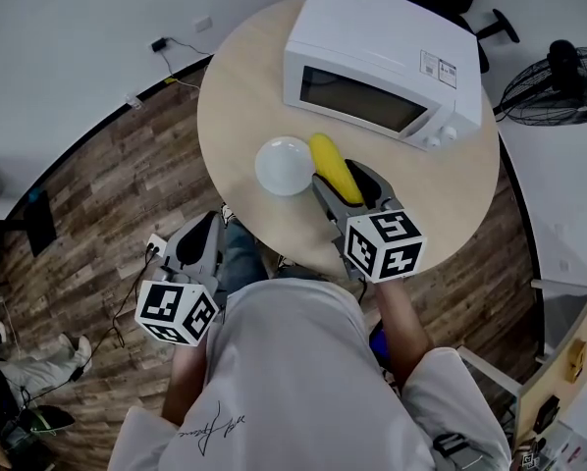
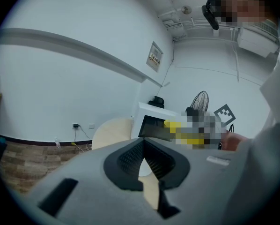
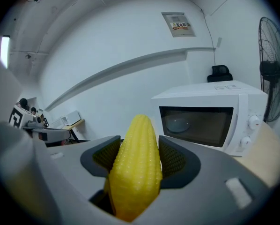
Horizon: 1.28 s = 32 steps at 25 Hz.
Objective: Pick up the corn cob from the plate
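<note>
The yellow corn cob is clamped in my right gripper, lifted above the round table just right of the white plate. In the right gripper view the corn cob fills the gap between the two dark pads, tip pointing up and away. The plate is bare. My left gripper hangs off the table's near edge, over the floor. In the left gripper view its jaws meet at the tips with nothing between them.
A white microwave with its door closed stands at the back of the round wooden table. A floor fan stands at the right. Cables and a socket lie by the wall on the wooden floor.
</note>
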### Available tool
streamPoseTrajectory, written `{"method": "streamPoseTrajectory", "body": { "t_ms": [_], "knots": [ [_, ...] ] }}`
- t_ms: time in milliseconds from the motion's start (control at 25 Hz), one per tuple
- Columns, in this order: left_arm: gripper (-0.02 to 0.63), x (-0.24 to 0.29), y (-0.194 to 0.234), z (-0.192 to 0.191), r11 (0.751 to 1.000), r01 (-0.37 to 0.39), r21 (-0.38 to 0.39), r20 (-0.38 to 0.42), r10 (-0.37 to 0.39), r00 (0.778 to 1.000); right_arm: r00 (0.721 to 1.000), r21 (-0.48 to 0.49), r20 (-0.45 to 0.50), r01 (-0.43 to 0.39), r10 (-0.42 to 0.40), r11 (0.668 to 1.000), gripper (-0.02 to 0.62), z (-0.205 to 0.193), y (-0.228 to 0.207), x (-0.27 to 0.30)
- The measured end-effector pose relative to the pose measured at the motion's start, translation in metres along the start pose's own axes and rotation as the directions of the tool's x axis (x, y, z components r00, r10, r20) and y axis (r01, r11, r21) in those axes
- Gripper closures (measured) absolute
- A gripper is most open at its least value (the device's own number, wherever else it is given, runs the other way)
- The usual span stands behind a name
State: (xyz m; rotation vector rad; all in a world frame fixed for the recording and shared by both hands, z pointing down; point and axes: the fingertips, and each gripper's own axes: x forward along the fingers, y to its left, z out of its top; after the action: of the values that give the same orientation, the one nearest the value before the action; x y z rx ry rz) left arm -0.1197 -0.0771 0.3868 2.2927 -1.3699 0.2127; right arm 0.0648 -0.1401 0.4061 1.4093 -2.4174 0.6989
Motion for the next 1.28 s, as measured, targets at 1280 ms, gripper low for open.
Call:
{"method": "streamPoseTrajectory", "body": {
  "t_ms": [1280],
  "knots": [
    [0.615, -0.014, -0.005, 0.017, 0.999, -0.009, -0.045, 0.06, 0.012, 0.998, 0.991, -0.041, 0.085, -0.104, 0.107, 0.994, 0.327, 0.011, 0.01, -0.044]
  ]
}}
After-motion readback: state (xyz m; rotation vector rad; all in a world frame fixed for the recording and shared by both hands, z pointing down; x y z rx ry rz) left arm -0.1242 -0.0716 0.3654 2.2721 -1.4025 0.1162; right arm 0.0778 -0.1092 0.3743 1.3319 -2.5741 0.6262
